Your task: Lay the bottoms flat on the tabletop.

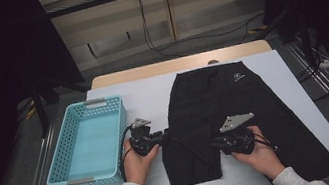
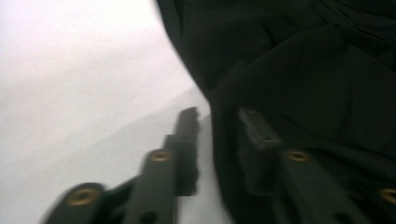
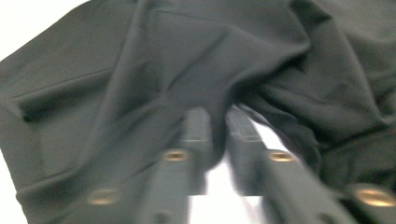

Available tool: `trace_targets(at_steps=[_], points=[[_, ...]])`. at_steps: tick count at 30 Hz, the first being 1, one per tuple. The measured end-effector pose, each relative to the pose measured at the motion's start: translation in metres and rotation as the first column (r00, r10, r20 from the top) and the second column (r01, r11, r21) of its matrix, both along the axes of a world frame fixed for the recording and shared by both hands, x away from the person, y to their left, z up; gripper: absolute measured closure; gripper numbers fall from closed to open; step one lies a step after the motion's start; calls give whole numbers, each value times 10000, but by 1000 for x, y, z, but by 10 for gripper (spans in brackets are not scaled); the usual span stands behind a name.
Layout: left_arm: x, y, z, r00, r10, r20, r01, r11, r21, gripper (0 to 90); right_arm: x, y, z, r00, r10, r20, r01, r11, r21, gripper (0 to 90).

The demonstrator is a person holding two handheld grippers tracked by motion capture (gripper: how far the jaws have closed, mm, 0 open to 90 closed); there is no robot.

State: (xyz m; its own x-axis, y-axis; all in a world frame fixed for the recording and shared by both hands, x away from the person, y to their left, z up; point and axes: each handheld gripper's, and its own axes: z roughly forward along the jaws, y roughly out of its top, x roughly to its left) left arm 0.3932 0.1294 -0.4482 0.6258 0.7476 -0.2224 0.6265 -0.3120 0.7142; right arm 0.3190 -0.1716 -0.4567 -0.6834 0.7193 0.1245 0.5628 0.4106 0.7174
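Black trousers [image 1: 224,97] lie flat on the white table cover [image 1: 142,93], waistband with a small white logo at the far side, legs toward me. My left gripper [image 1: 162,134] rests at the left leg's outer edge. In the left gripper view its jaws [image 2: 217,126] stand apart, one over the white cover [image 2: 70,93], the other against the dark cloth [image 2: 303,70], with the hem edge between them and unpinched. My right gripper [image 1: 214,142] sits on the left leg's inner edge. Its jaws [image 3: 218,126] are shut on a raised fold of the cloth [image 3: 187,56].
A light blue perforated basket [image 1: 59,155] stands at the left of the table, beside my left hand. The table's wooden far edge [image 1: 148,70] shows beyond the cover. Cables run across the floor behind and to the right.
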Motion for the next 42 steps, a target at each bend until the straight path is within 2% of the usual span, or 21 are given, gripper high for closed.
trace_targets(at_steps=[1, 2, 4, 7, 8, 10, 11, 14, 16, 18, 20, 21, 22, 24, 28, 34, 40, 42], points=[[-2, 2, 2, 9998, 33, 191, -36, 9999, 144, 562, 1, 0, 0, 10000, 0, -30, 0, 10000, -2, 865], [-4, 3, 2, 9998, 67, 204, -70, 9999, 122, 491, 1, 0, 1, 10000, 48, -15, -48, 10000, -72, 872], [-11, 4, 5, 10000, 27, 16, -27, 10000, -80, 470, 1, -3, 3, 10000, -3, 19, 4, 9998, -187, 874], [-22, 4, 6, 9996, -273, -102, 274, 9995, 142, 431, 1, -11, 5, 9994, -347, -8, 347, 9994, 66, 842], [-25, 5, 5, 9995, -293, -77, 295, 9993, 222, 430, 1, -13, 5, 9993, -364, -11, 364, 9993, -31, 829], [-32, 7, 1, 9986, -434, -286, 447, 9979, 467, 440, -2, -15, 5, 9993, -370, 35, 370, 9993, -111, 770], [-34, 8, 1, 9988, -396, -288, 410, 9980, 491, 443, -4, -15, 7, 9989, -386, 273, 390, 9991, -151, 719], [-42, 14, -2, 9988, -385, -302, 398, 9981, 460, 452, -15, -11, 15, 9978, 84, 663, -83, 10000, -14, 612], [-46, 14, -1, 9984, -487, -302, 500, 9977, 448, 450, -22, -1, 18, 9941, 758, 773, -743, 9970, -223, 572], [-48, 12, -3, 9986, -518, -120, 524, 9970, 561, 444, -28, 11, 15, 9911, 1163, 651, -1147, 9930, -273, 540], [-48, 10, -2, 9977, -655, -147, 663, 9960, 597, 443, -32, 20, 9, 9883, 1497, 303, -1486, 9883, -341, 537], [-48, 9, -2, 9971, -754, -115, 759, 9952, 616, 442, -33, 23, 6, 9873, 1577, 215, -1564, 9864, -505, 558], [-48, 8, -2, 9967, -808, -91, 812, 9947, 637, 440, -35, 24, 3, 9868, 1562, 418, -1528, 9853, -765, 637], [-48, 7, -3, 9960, -896, -31, 896, 9938, 664, 440, -34, 22, 5, 9809, 1932, 222, -1914, 9794, -638, 892], [-48, 5, -3, 9951, -993, 48, 986, 9925, 728, 431, -32, 17, 5, 9821, 1882, 1, -1881, 9814, -375, 900], [-47, 2, -1, 9898, -1388, -312, 1405, 9881, 622, 478, -36, 4, 16, 9848, 1725, 182, -1723, 9850, -124, 900], [-49, -4, -1, 9844, -1726, -328, 1746, 9820, 723, 513, -44, -2, 15, 9867, 1618, 130, -1610, 9856, -514, 900], [-51, -5, 0, 9796, -1887, -689, 1923, 9801, 489, 571, -45, -6, 15, 9895, 1438, 151, -1427, 9882, -557, 900]])
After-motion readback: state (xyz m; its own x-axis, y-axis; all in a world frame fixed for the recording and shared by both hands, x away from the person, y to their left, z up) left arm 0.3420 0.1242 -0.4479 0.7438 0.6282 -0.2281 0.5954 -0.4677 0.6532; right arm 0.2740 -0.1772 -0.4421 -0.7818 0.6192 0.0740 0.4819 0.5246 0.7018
